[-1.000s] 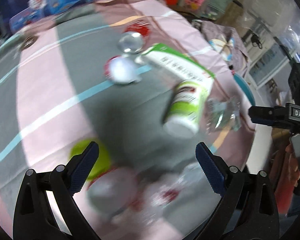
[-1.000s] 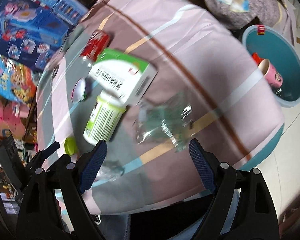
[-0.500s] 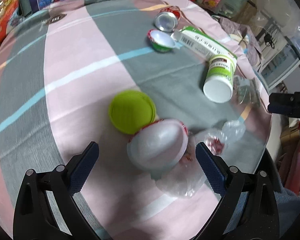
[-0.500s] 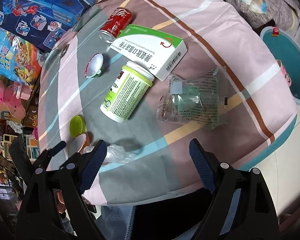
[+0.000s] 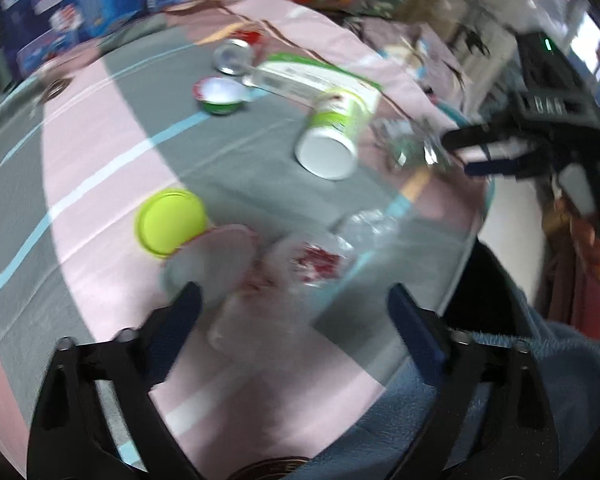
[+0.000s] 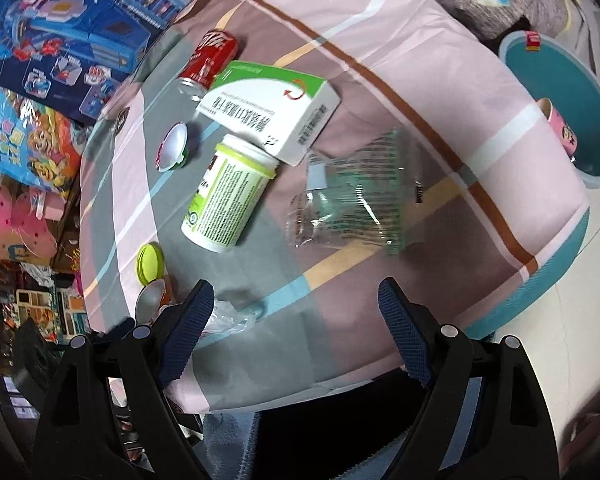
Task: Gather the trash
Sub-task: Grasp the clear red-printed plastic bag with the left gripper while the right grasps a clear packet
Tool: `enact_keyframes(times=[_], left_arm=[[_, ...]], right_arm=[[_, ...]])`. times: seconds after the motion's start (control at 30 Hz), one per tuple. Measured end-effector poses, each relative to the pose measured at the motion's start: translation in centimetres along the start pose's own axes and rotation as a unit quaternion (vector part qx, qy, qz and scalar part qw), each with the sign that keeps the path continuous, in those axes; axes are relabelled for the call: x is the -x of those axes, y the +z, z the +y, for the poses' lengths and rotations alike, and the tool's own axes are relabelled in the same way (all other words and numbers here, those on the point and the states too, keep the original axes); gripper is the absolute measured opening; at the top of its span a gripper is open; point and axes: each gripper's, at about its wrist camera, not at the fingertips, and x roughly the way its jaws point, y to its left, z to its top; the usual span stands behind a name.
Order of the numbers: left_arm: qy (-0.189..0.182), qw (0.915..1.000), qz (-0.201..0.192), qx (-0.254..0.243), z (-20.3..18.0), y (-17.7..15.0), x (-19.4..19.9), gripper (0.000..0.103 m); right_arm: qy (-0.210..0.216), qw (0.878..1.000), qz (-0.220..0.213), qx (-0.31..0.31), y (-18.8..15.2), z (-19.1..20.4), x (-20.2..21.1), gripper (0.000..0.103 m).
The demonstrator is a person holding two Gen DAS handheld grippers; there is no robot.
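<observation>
Jaws first: on the left gripper [image 5: 292, 308] they are closing, with a blurred white cup [image 5: 216, 260] and clear wrap [image 5: 320, 256] just ahead of them and nothing yet pressed; on the right gripper [image 6: 296, 312] they are held wide apart over bare cloth [image 6: 380, 60], nothing between them.

Trash is seen spread on the table: a box [image 6: 268, 112], a bottle [image 6: 230, 196] leaning against it, a clear bag [image 6: 352, 196] beside both, a can [image 6: 210, 60] behind the box, a small cup [image 6: 174, 148], a green lid [image 6: 150, 262]. A teal bin [image 6: 560, 92] stands on the floor past the table edge, a pink cup already inside.

Risks, biggest thing down. The bin is well apart from the left-hand pile, so a loose item could be dropped on the way. The box may be shifted if the bottle is taken first, since they touch. The bottle could roll, lying on its side. The white cup could be squashed or squirted out by a closing grip that meets it off-centre; the left view is blurred, so alignment cannot be judged. The wrap may be caught along with the cup.

Writing: Chinese print and a barcode are seen on the box, small print on the bottle, a red cola script on the can; none can be read out surely.
</observation>
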Motion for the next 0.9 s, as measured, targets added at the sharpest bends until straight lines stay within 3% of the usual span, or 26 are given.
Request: enact_keyframes(times=[0.1, 0.27, 0.4, 0.43, 0.47, 0.5, 0.9], left_arm=[[-0.007, 0.9995, 0.026, -0.016, -1.1, -0.2, -1.6, 0.063], [0.003, 0.9987, 0.051, -0.004, -1.2, 0.4, -4.3, 0.062], [-0.004, 0.9990, 0.044, -0.010, -2.2, 2.0, -5.7, 0.063], [-0.002, 0.9991, 0.040, -0.013, -2.5, 2.3, -6.0, 0.058], [0.003, 0.9992, 0.038, -0.013, -2.6, 2.6, -6.1, 0.039], [-0.001, 0.9993, 0.037, -0.008, -2.7, 3.1, -6.2, 0.032], [-0.025, 0.9975, -0.004, 0.065, 0.2, 5.2, -2.1, 0.031]], right_arm=[[0.005, 1.000, -0.001, -0.006, -0.1, -0.7, 0.1, 0.081], [0.013, 1.000, -0.002, -0.017, 0.0, -1.9, 0.0, 0.081], [0.013, 0.999, -0.007, -0.030, 0.4, -3.1, 0.0, 0.081], [0.011, 0.999, -0.009, -0.032, 0.5, -3.4, 0.0, 0.081], [0.008, 0.999, -0.011, -0.034, 0.8, -3.6, -0.1, 0.081], [0.006, 0.999, -0.013, -0.035, 0.9, -3.8, -0.1, 0.081], [-0.023, 1.000, -0.017, 0.000, 4.3, -2.8, -4.3, 0.081]])
